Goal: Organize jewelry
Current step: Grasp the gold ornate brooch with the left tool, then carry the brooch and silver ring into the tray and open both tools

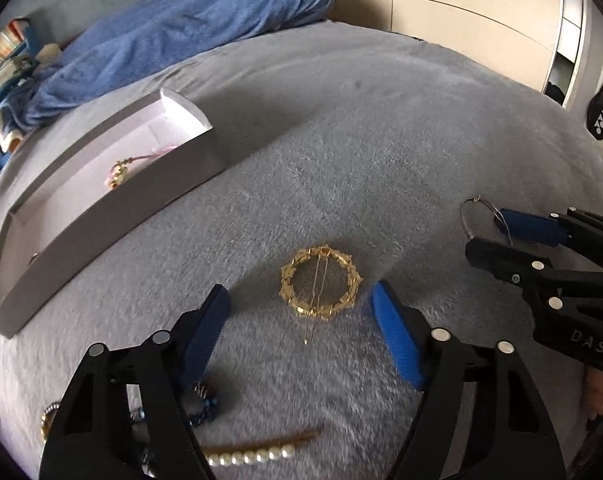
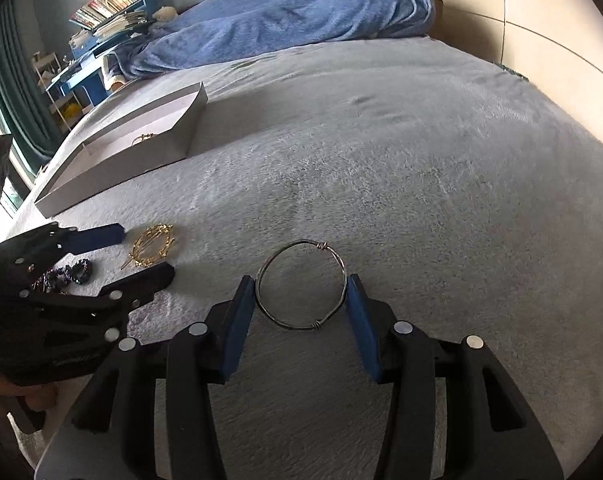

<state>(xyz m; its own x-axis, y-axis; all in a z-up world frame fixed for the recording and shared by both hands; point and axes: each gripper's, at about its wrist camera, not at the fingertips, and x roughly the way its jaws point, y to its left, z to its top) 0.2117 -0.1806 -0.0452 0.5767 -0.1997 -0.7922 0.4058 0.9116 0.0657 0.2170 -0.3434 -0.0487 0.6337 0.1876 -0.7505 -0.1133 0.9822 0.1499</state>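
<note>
Step in hand: gathering jewelry into white box, upper left. Right gripper pinching wire bangle, seemingly lifted. Left gripper spread, straddling gold brooch on bed, frame centre. Next: pinch brooch, carry both boxward.

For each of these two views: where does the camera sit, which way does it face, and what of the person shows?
Left wrist: on the left gripper, looking down at the gold brooch on the grey blanket; right gripper at right.
Right wrist: on the right gripper, facing the wire bangle clamped between its pads; a hand at lower left.
Shared: brooch, white box, bangle.
</note>
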